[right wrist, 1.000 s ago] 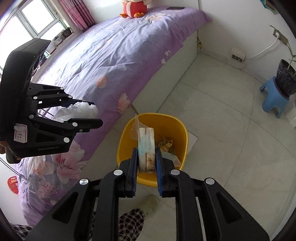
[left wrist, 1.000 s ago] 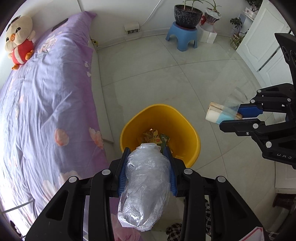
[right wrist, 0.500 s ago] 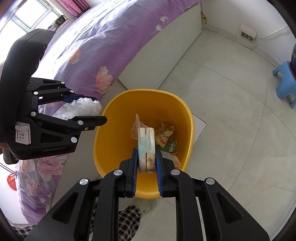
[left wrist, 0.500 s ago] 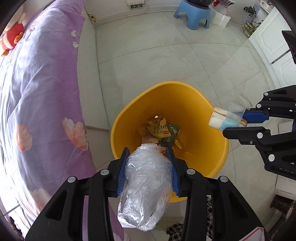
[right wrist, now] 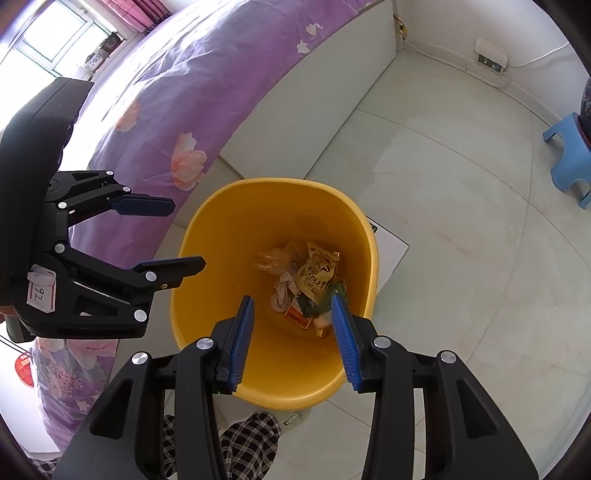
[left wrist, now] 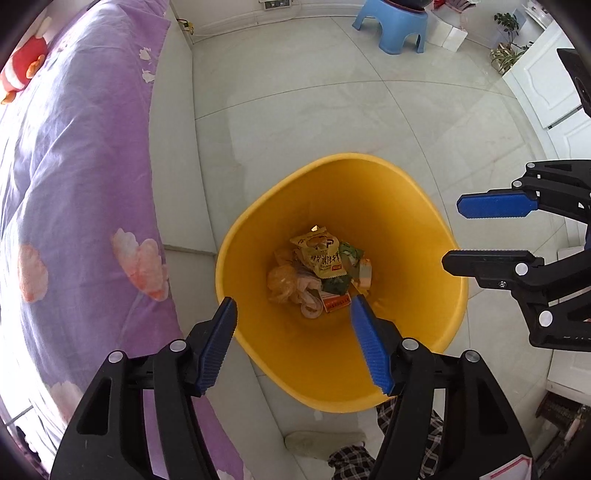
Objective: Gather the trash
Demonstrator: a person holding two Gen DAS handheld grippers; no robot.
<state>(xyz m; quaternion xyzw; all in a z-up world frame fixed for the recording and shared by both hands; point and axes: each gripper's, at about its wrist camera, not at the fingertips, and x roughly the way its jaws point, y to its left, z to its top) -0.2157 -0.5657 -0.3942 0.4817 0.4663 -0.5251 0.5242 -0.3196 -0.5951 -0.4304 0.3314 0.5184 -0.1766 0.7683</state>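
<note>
Yellow bin (left wrist: 413,258) on pale tiled floor (left wrist: 314,110), mouth facing up, rim oval with long axis running from bed side toward open floor. Near rim close beside white bed frame (left wrist: 177,166) under purple floral bedspread (left wrist: 74,166); far rim bordered by bare tile. Left gripper (left wrist: 293,312) above near rim, jaws spread wide, nothing between. Right gripper (right wrist: 291,301) likewise above rim, jaws apart and empty; well separated from left. Trash (left wrist: 321,273) heaped at bin bottom: yellow snack packet (right wrist: 317,273) uppermost, crumpled wrappers beneath. Blue stool (left wrist: 391,26) and white cabinet (left wrist: 546,88) well apart, at room edge. Plaid trousers (right wrist: 251,439) below bin.
</note>
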